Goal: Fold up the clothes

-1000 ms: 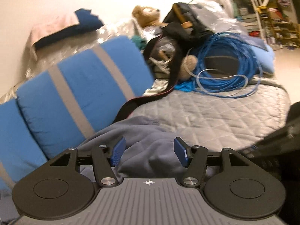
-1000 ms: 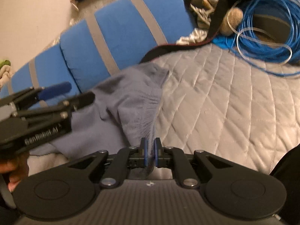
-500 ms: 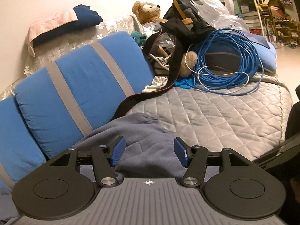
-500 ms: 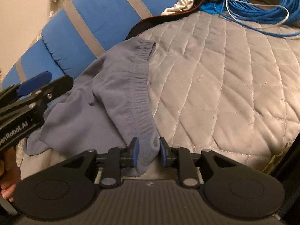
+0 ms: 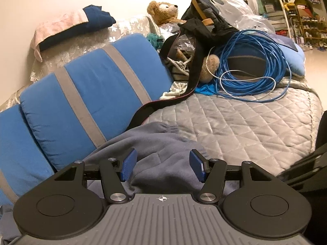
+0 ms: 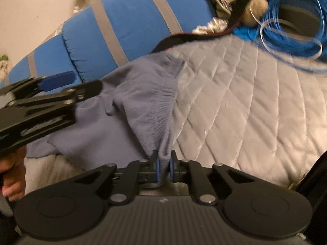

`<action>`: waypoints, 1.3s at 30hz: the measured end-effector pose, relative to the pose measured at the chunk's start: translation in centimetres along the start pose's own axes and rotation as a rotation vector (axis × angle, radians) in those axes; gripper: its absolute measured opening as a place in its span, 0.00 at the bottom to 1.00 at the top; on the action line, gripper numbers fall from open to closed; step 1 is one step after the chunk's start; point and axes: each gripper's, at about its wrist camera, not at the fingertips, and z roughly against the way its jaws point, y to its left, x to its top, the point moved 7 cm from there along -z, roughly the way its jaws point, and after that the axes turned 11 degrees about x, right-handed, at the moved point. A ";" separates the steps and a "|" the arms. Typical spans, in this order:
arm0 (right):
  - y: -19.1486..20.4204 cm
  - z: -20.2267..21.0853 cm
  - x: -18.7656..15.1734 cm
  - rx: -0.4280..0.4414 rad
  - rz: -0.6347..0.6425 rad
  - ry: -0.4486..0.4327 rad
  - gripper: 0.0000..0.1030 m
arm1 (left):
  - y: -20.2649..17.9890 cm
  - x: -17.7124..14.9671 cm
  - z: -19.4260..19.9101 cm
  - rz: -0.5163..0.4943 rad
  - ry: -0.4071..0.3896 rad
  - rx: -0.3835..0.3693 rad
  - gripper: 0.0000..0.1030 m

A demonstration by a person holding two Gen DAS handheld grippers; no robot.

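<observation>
The garment [image 6: 143, 110], a grey-blue fleece piece, lies crumpled on the quilted bed [image 6: 245, 102], its far side against the blue cushion [image 6: 126, 26].

Right claw [image 6: 163, 168]: its jaws have just been closing and now pinch a bunched ribbed edge of the garment; the cloth rises to the pads in a taut ridge. Left claw [image 5: 161, 166]: jaws stand apart over the garment, nothing between the pads.

Judgement on the step in hand: the right grip is narrow and holds a gathered wad, not a flat hem. To fold cleanly, the left claw should take a second edge well apart from the first, so the cloth can be drawn flat between both before it is laid over. Lifting on one point alone would likely let it hang in a rope.

View differences: the right wrist view shows the pinch itself, the left claw from the side, and the person's hand [image 6: 10, 175] on it. The left wrist view shows neither the pinch nor that hand, but does show the clutter at the bed's far end: cable coil [image 5: 251, 61], teddy bear [image 5: 163, 10], black bag [image 5: 204, 24].
</observation>
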 end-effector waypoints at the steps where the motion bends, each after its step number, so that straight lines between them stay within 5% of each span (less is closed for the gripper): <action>1: 0.1 0.0 -0.1 0.000 0.003 0.006 0.09 | 0.2 0.0 -0.2 -0.003 0.000 0.001 0.54; 7: -0.8 -0.2 -0.3 -0.009 -0.050 0.043 0.09 | 0.1 1.4 -4.2 -0.089 0.002 0.011 0.54; 14: -1.6 -0.6 -0.1 0.002 -0.103 0.061 0.09 | -1.6 5.5 -12.3 -0.104 0.064 -0.106 0.54; 22: -2.7 -1.0 0.3 0.004 -0.144 0.073 0.09 | -3.4 5.5 -21.0 -0.067 0.204 -0.161 0.60; 26: -3.3 -1.2 0.7 0.006 -0.163 0.072 0.09 | -4.5 4.2 -24.1 -0.067 0.336 -0.216 0.59; 27: -3.4 -1.1 0.8 0.002 -0.163 0.065 0.09 | -4.6 3.9 -24.9 -0.055 0.368 -0.230 0.57; 28: -3.6 -1.0 1.0 -0.004 -0.162 0.055 0.09 | -4.8 3.5 -25.5 -0.038 0.401 -0.252 0.36; 29: -3.8 -0.8 1.3 -0.010 -0.160 0.041 0.08 | -4.9 3.0 -26.0 -0.010 0.437 -0.279 0.01; 31: -4.2 -0.3 1.9 -0.018 -0.158 0.010 0.08 | -4.7 2.9 -26.3 0.042 0.459 -0.278 0.01; 39: -6.1 3.5 5.2 -0.014 -0.233 -0.107 0.07 | -1.3 9.4 -25.4 0.262 0.323 -0.170 0.01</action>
